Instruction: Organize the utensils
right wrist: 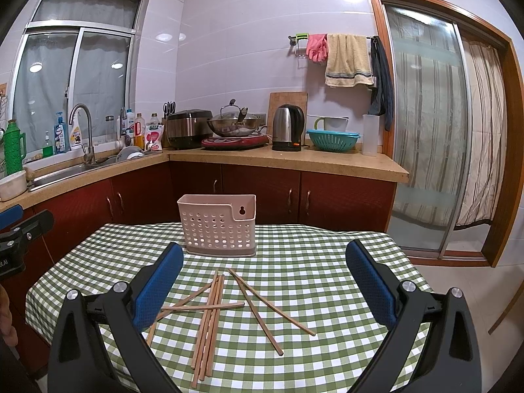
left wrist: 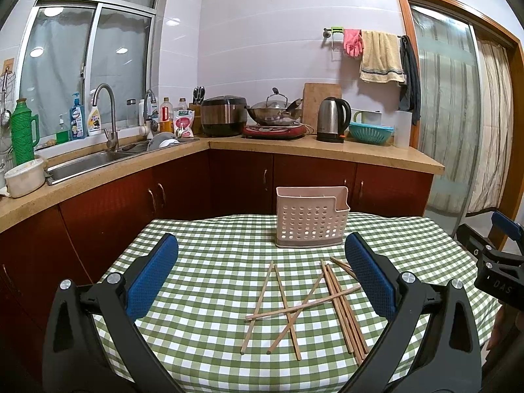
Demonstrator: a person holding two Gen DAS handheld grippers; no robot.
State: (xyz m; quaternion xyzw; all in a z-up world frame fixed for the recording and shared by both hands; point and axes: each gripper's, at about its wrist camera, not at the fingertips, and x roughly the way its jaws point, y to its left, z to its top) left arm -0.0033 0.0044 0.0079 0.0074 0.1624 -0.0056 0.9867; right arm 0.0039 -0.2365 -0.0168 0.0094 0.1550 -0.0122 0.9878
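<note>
Several wooden chopsticks lie scattered and crossed on the green checked tablecloth; they also show in the right wrist view. A pink perforated utensil holder stands upright behind them, also in the right wrist view; nothing shows above its rim. My left gripper is open and empty, above the table just short of the chopsticks. My right gripper is open and empty, hovering over the chopsticks. The right gripper's body shows at the left wrist view's right edge.
The table is small, with edges close on the left, right and far sides. Behind it run red cabinets and a counter with sink, rice cooker, wok, kettle and colander. A sliding glass door is to the right.
</note>
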